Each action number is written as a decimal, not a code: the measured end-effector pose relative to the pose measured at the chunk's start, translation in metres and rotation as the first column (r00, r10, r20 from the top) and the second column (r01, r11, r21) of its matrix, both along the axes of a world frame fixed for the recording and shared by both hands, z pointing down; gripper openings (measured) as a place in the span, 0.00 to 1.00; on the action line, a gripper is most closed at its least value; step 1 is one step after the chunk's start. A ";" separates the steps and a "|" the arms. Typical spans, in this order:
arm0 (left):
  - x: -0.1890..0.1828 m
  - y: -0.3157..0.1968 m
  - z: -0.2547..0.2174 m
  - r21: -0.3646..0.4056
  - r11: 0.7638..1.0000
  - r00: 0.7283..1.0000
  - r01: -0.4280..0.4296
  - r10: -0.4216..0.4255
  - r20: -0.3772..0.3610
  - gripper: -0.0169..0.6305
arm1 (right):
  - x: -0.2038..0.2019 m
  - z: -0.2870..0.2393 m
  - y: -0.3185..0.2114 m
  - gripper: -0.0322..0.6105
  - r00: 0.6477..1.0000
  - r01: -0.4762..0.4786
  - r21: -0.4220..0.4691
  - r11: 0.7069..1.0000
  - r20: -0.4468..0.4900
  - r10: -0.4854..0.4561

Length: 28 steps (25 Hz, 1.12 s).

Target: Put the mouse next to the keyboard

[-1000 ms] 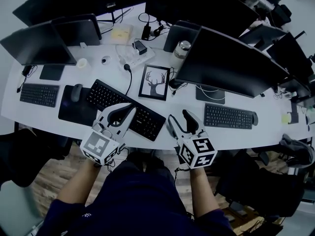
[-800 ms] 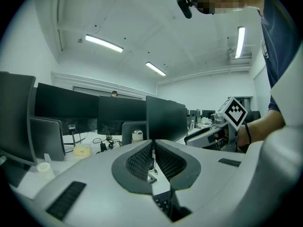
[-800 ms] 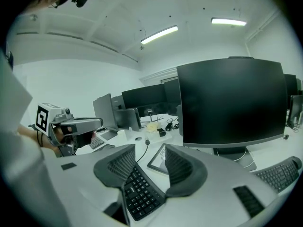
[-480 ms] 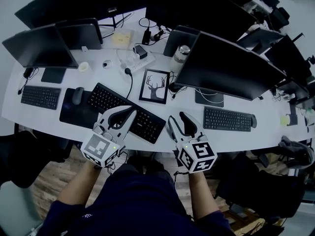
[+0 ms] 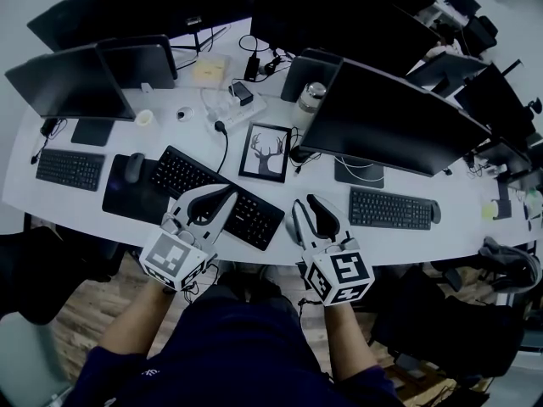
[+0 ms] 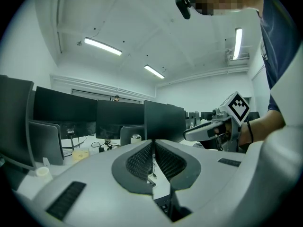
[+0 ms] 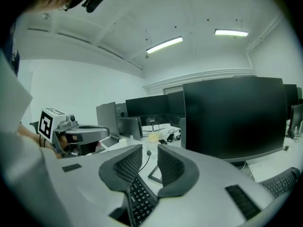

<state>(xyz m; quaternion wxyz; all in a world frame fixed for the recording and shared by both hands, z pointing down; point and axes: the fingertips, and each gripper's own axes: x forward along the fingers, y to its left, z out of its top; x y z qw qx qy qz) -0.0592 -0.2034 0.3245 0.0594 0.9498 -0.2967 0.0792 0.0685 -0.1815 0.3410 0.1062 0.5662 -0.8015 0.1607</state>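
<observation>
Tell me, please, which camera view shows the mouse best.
The head view: the mouse lies in full sight on the black mat, left of the keyboard. Neither the left gripper view nor the right gripper view shows it.

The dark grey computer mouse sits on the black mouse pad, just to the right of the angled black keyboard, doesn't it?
Not quite: the side is wrong. The head view shows the dark grey computer mouse sitting on the black mouse pad, but just to the left of the angled black keyboard, not to its right.
</observation>
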 end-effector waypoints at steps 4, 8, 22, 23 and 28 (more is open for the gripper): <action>0.001 -0.002 0.000 0.002 1.000 1.000 0.000 0.000 -0.005 0.09 | 0.000 -0.003 -0.002 0.19 1.000 -0.007 0.017 1.000 -0.006 0.007; 0.002 -0.002 -0.002 0.001 1.000 1.000 0.001 -0.001 -0.007 0.09 | 0.001 -0.005 -0.002 0.16 1.000 -0.010 0.024 1.000 -0.004 0.010; 0.003 -0.005 -0.002 -0.002 1.000 1.000 0.020 -0.020 -0.008 0.09 | 0.000 -0.010 -0.009 0.08 1.000 0.005 0.048 0.999 -0.012 -0.004; 0.003 -0.005 -0.002 -0.002 1.000 1.000 0.021 -0.021 -0.007 0.09 | 0.000 -0.011 -0.009 0.07 1.000 0.006 0.051 0.999 -0.011 -0.006; 0.004 -0.005 -0.002 -0.005 1.000 1.000 0.026 -0.026 -0.004 0.09 | 0.001 -0.011 -0.010 0.06 1.000 0.011 0.051 0.999 -0.007 -0.011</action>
